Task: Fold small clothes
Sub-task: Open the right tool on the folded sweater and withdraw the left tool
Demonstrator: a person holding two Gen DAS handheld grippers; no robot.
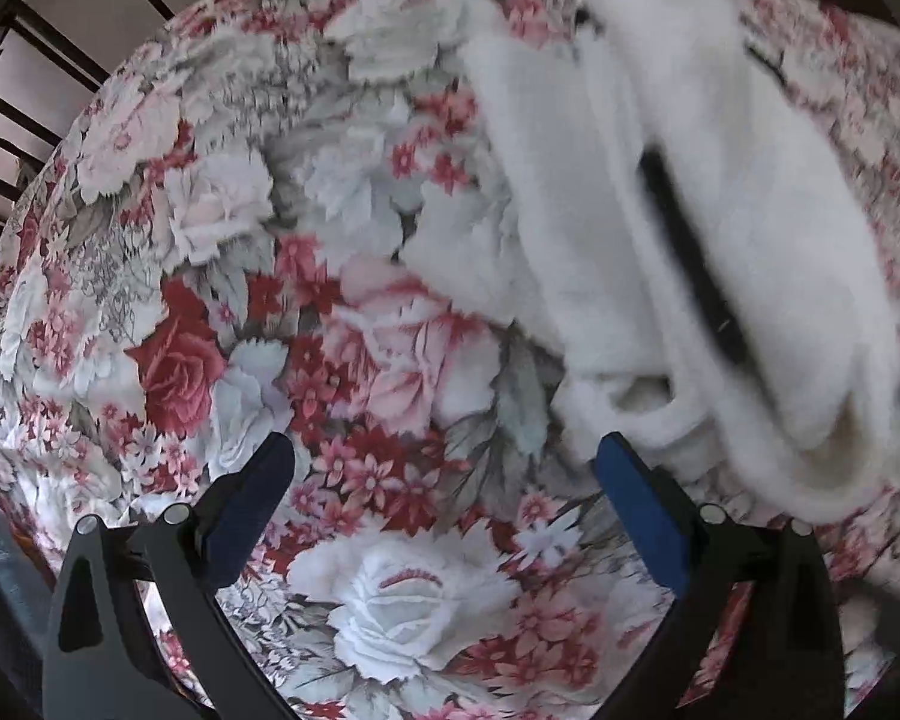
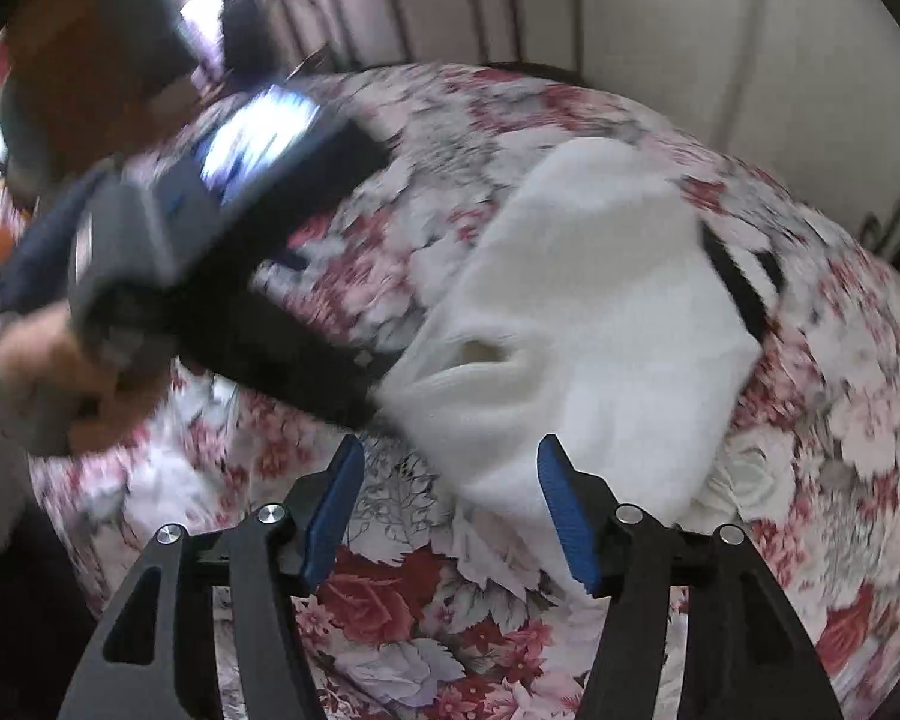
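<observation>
The white garment (image 2: 576, 324) lies partly folded on the floral surface (image 1: 210, 300), at 1 o'clock from the released left tool (image 1: 444, 462), right tool (image 2: 450, 510) also released; tidying seems left.

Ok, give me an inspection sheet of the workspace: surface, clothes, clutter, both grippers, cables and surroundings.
Surface: floral cloth in red, pink and white covers it.
Job's things: white fuzzy garment with a black strap, lying partly folded.
Clutter: nothing seen.
Grippers: left gripper open over the cloth, right pad beside the garment's edge; right gripper open, nothing clamped, garment's edge between its pads.
Cables: nothing seen.
Surroundings: dark railing bars beyond the surface; pale panelled wall.
</observation>
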